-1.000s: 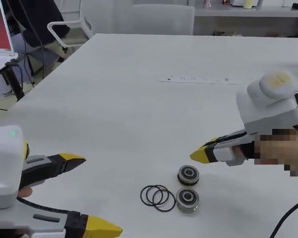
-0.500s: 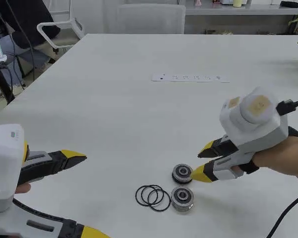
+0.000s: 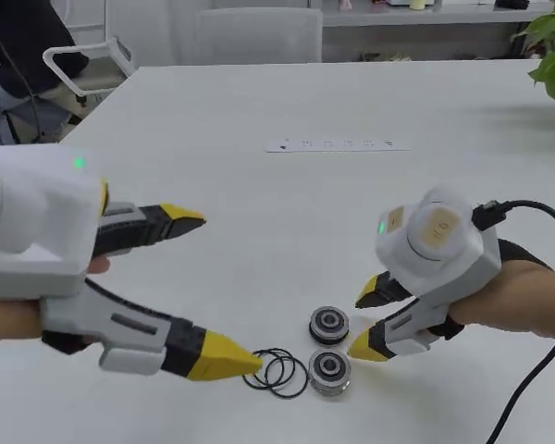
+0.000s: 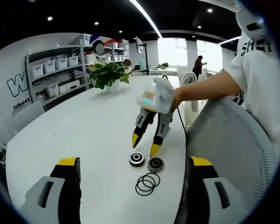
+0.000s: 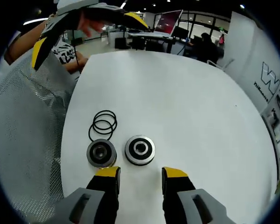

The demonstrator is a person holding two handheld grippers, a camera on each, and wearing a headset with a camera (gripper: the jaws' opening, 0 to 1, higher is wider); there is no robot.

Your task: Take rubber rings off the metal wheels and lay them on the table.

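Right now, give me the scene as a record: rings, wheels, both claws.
rubber rings: three, overlapping, flat on the table, beside one wheel
metal wheels: two, side by side, lying flat
left claw: open wide, holding nothing
right claw: open, holding nothing, tips close beside the wheels

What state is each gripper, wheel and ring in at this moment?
left gripper, open wide, empty, above the table.
right gripper, open, empty, tips near the wheels.
far wheel, flat on the table, dark rim.
near wheel, flat on the table, silver rim.
rubber rings, three loose, overlapping, flat beside near wheel.
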